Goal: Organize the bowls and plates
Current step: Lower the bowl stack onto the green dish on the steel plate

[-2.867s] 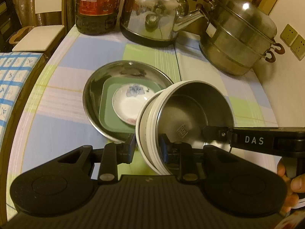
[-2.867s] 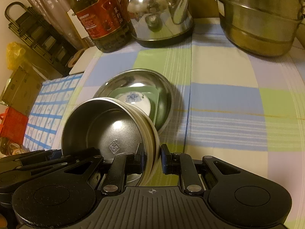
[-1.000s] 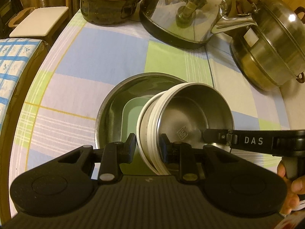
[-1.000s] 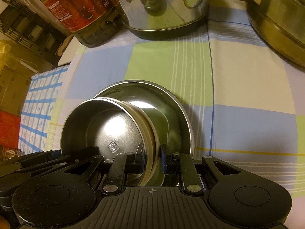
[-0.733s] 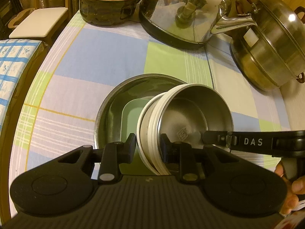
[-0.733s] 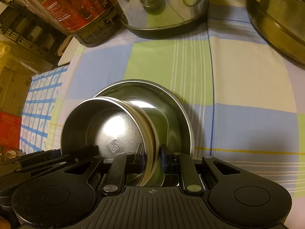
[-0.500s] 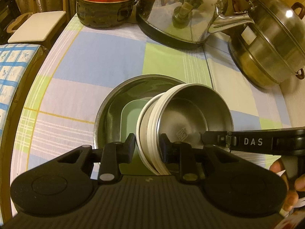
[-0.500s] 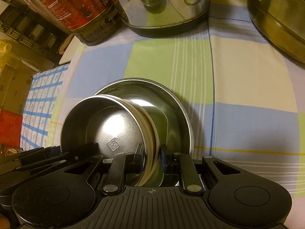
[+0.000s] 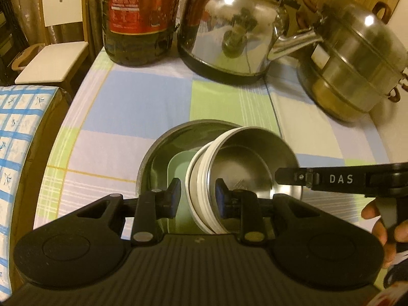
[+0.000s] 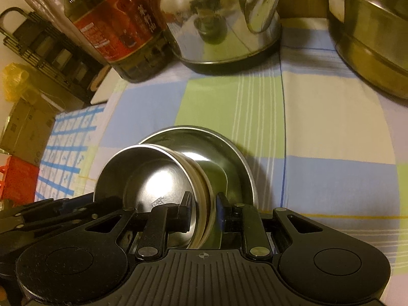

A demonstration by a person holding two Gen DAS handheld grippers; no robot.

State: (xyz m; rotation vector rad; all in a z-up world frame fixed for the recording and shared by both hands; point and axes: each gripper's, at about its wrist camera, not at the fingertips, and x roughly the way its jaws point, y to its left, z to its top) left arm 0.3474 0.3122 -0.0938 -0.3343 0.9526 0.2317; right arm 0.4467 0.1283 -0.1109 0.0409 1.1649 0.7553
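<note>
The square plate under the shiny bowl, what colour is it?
Pale green plate, clearest in the left wrist view.

far edge: oil bottle (image 9: 142, 17), kettle (image 9: 229, 28), steamer pot (image 9: 357, 61) block
middle: bare tablecloth (image 10: 318, 117), passable
near: steel plate (image 10: 229, 158) underneath

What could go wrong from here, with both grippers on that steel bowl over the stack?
Both grippers, left and right, pinch opposite walls of the steel bowl; uneven release might tip it. Lowered off-centre, it may knock the green plate or the large steel dish. A forward slide might reach the kettle, though that seems less likely.
</note>
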